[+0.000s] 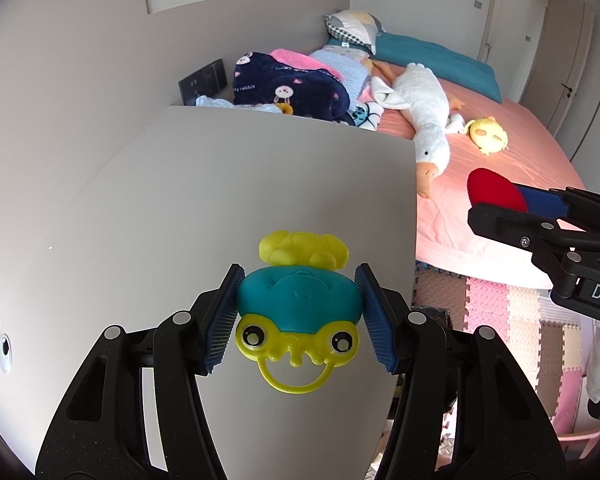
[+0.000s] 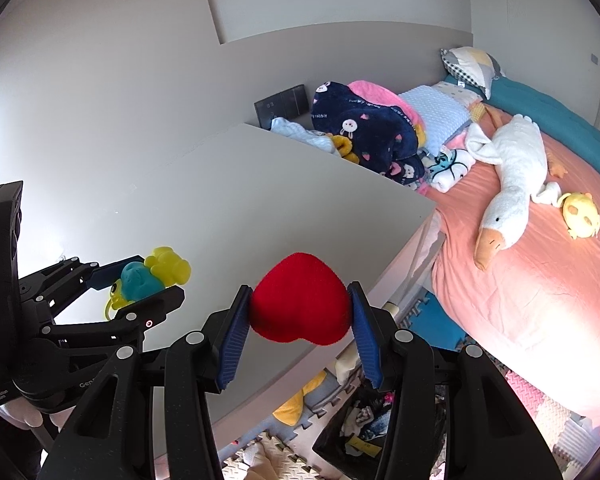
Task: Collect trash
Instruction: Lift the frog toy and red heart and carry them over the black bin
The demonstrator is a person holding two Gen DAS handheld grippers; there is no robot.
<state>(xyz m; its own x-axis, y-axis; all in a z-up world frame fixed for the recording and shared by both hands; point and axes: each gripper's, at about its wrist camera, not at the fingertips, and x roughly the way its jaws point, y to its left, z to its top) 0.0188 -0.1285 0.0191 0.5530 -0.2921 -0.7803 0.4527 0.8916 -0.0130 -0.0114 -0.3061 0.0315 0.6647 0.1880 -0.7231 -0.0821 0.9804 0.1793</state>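
Observation:
My left gripper (image 1: 298, 302) is shut on a teal and yellow frog toy (image 1: 298, 304), its blue pads pressing both sides of the teal body above the grey table top (image 1: 180, 200). In the right wrist view that frog toy (image 2: 140, 278) and the left gripper (image 2: 140, 284) show at the left. My right gripper (image 2: 300, 312) is shut on a red plush heart (image 2: 300, 304), held over the table's right edge. The red heart (image 1: 496, 188) and the right gripper (image 1: 512, 206) also appear at the right of the left wrist view.
A bed with a pink sheet (image 2: 532, 288) lies to the right, carrying a white goose plush (image 2: 508, 184), a yellow plush (image 2: 580, 210) and folded blankets (image 2: 364, 132). A dark bag of trash (image 2: 364, 424) sits on the foam mat floor below the table edge.

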